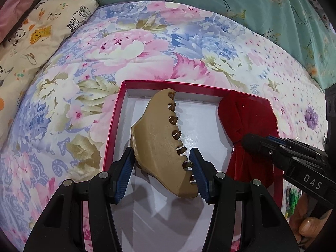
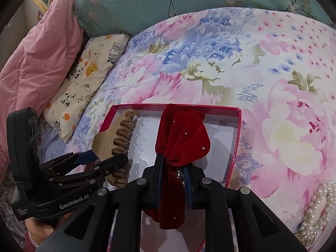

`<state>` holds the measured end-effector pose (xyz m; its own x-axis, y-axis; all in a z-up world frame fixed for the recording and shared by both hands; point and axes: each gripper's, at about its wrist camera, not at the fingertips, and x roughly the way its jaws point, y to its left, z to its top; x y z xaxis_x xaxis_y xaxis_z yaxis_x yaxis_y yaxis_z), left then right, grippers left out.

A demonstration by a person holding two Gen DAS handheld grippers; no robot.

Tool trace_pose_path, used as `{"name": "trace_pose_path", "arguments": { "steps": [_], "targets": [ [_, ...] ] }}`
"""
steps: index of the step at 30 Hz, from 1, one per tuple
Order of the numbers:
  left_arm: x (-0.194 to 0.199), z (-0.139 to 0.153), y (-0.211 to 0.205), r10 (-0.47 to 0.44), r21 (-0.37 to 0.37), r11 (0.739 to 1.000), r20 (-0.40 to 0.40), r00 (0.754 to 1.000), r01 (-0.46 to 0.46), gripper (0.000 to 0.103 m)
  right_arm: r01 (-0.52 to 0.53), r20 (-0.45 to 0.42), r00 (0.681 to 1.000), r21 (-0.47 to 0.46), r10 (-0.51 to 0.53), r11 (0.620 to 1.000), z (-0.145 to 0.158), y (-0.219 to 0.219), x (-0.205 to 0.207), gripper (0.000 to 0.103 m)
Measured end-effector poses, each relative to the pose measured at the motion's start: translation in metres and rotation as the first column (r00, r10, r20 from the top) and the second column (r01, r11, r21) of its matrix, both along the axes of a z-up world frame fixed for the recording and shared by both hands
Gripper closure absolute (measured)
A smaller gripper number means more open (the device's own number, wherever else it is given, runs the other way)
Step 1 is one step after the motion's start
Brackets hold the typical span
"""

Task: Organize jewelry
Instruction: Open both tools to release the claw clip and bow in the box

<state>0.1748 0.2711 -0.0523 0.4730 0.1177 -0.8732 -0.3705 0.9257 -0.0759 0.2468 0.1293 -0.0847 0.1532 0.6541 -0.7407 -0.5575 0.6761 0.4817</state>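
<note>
Two handheld grippers work over one box, each with an accessory in its jaws. Nearest in the left wrist view, the left gripper has its blue pads pressed against the sides of a tan plastic claw hair clip; the clip hangs above the white floor of the box, its long axis running away from the jaws toward the far left corner, teeth facing right. Nearest in the right wrist view, the right gripper is clamped on the pinched middle of a red velvet bow hair clip, whose wings spread in front of and beneath the jaws; the metal clasp shows between the pads. Whether that grip has begun to loosen I cannot tell.

Both pieces sit over the shallow red-rimmed cardboard box with a white interior, the tan clip on its left half, the bow on its right, apart from each other. Judging by this, the coming move is a set-down: each piece lies straight ahead of its own jaws, so lowering and letting go should land them side by side, lengthwise.

Beyond the box lies the floral quilted bedspread. A white pearl strand waits on it by the right gripper, so the right hand is nearer.
</note>
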Motion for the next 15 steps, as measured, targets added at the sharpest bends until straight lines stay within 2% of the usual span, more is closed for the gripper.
{"name": "trace_pose_path", "arguments": {
  "steps": [2,7,12,15],
  "targets": [
    [0.000,0.000,0.001,-0.001,-0.005,1.000,-0.004,1.000,0.001,0.050,0.002,-0.003,1.000,-0.003,-0.002,1.000,0.001,-0.001,0.000,0.079],
    [-0.002,0.000,-0.001,-0.001,-0.011,1.000,-0.008,1.000,0.000,0.049,0.006,-0.005,1.000,0.010,-0.006,1.000,0.006,-0.006,-0.001,0.063],
    [-0.004,0.004,-0.001,0.002,-0.034,0.999,-0.006,1.000,-0.002,0.048,0.019,-0.006,1.000,0.024,-0.019,1.000,0.012,-0.011,-0.002,0.062],
    [-0.007,0.009,-0.002,0.007,-0.028,1.000,0.005,1.000,-0.007,0.041,0.032,-0.003,0.999,0.043,-0.032,0.999,0.019,-0.019,-0.003,0.060]
  ]
}}
